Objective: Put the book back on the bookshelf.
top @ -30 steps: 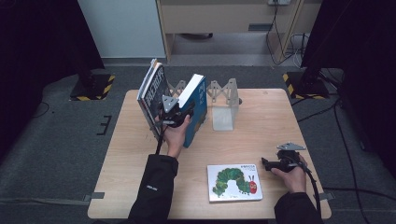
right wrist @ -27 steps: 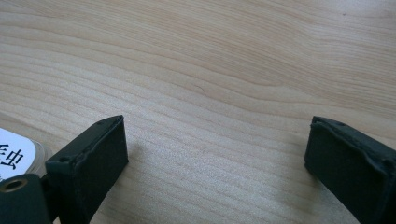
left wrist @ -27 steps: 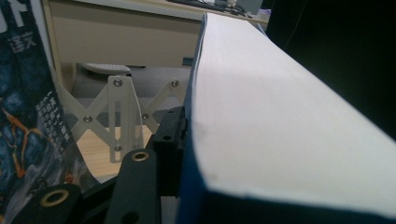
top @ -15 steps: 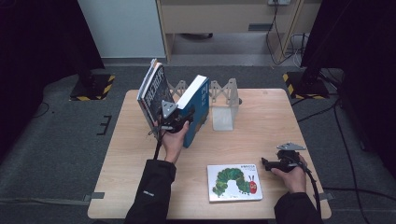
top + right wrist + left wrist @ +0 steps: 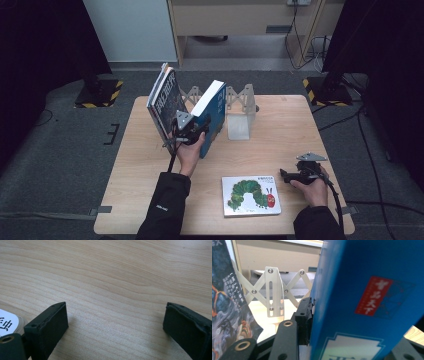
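A thick blue book [image 5: 212, 112] stands tilted on the table, its top leaning right. My left gripper [image 5: 192, 127] is shut on its lower edge. In the left gripper view the blue cover [image 5: 362, 302] presses against one black pad [image 5: 305, 315] and hides the other jaw; the jaws have just been closing on it. To its left, dark books [image 5: 165, 102] lean the same way, with a dark cover [image 5: 224, 302] at the frame's edge. My right gripper [image 5: 285, 175] rests low at the front right, open [image 5: 115, 322] over bare wood.
A pale scissor-type expanding rack [image 5: 240, 100] stands behind the blue book, its slats [image 5: 273, 292] close ahead of the left jaws. A caterpillar picture book [image 5: 250, 195] lies flat at the front, its corner [image 5: 7, 322] beside the right gripper. The wooden table [image 5: 285, 125] ends just beyond.
The left hand and the blue book have shifted slightly to the right. The right hand has stayed where it was.
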Tool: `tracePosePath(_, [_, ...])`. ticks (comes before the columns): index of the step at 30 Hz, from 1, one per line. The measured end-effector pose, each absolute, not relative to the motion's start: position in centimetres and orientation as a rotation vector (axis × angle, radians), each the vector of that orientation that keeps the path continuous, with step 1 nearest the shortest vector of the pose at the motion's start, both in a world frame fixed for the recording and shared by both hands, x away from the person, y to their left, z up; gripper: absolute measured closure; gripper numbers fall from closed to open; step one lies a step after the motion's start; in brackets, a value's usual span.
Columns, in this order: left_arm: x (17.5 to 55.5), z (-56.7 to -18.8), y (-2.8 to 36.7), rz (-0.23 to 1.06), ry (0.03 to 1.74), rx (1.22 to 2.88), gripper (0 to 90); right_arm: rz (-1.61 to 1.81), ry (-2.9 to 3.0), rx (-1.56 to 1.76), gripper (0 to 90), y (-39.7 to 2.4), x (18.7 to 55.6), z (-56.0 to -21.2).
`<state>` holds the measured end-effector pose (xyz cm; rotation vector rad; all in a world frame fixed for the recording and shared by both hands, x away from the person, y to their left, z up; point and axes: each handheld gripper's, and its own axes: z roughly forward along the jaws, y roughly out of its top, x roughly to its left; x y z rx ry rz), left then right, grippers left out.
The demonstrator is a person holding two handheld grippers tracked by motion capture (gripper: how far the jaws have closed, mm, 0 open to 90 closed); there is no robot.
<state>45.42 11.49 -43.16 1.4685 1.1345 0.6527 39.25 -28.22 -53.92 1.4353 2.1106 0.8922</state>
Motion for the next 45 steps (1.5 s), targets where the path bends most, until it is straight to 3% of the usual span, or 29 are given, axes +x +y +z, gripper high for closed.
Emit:
tracePosePath(19, [48.3,-43.4,9.7,0.675,1.14,1.507,55.1,0.893,2.115,1.442,5.7,-28.2,39.3,-53.9])
tracePosePath(31, [44.8,-43.2,11.2,0.657,1.109,1.521,50.0,0.892,2.114,1.432,5.8,-28.2,39.3,-53.9])
tracePosePath(45, [44.7,-43.4,10.5,0.685,1.128,1.531,57.6,0.891,2.113,1.436,6.2,-28.2,39.2,-53.9])
